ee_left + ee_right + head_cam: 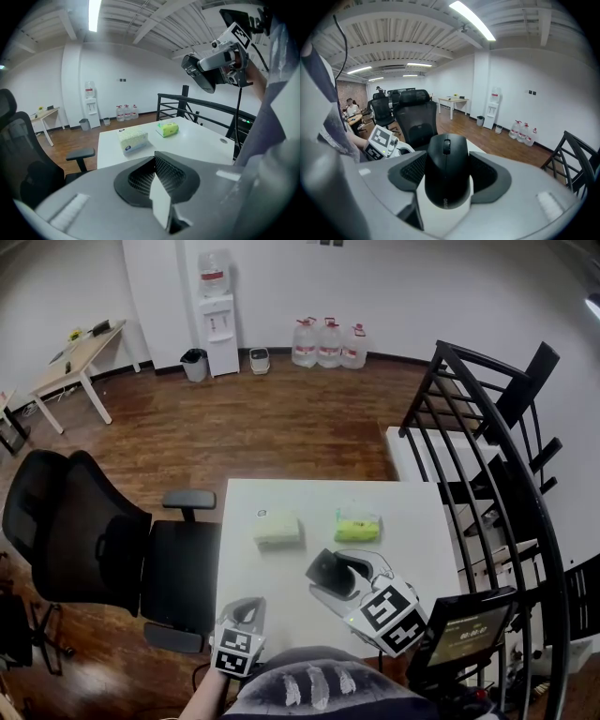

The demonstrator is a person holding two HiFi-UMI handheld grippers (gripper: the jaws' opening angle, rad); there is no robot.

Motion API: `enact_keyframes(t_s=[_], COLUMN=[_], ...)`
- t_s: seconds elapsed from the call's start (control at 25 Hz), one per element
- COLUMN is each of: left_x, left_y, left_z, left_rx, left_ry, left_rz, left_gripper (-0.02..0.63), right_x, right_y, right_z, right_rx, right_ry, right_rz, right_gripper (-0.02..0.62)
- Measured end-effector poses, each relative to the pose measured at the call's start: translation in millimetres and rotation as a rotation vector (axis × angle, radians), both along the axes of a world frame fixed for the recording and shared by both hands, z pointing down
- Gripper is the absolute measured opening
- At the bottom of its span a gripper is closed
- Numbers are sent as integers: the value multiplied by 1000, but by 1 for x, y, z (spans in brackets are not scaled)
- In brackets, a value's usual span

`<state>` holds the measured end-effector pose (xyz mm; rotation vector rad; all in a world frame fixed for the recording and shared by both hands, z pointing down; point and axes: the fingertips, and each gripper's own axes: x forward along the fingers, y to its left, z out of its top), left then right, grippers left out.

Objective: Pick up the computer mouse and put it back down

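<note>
Pickup done: we hold black plastic computer mouse [446, 171] pinched between right gripper [342, 577] jaws, white bench [412, 521] well below them; left gripper [154, 180] jaws pressed together, empty. Put-down left.

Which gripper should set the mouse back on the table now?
Right. The right gripper is clamped on the black mouse, held above the white table. The left gripper is shut and empty.

An office. A black mesh swivel chair [84, 540] stands at the left edge of a white worktop [412, 531]. A water dispenser [218, 329] and spare water bottles [329, 343] line the far wall. A desk [80, 357] stands nearby, under ceiling strip lights [471, 19].
</note>
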<state>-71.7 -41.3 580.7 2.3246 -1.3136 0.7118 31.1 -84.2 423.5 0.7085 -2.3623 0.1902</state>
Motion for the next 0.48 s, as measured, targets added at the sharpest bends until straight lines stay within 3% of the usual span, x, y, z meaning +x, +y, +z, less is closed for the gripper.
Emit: enact_keyframes(t_s=[0.24,0.48], left_x=[3,-3], left_y=[1,-1], left_z=[1,0], left_rx=[-13,-1], left_ry=[-3,1], left_rz=[16,-21], left_gripper=[15,15], right_x=[0,0], right_y=[1,2], right_z=[-1,11], right_rx=[6,-7], right_ry=[7,36], right_rz=[-10,-14], right_gripper=[290,290])
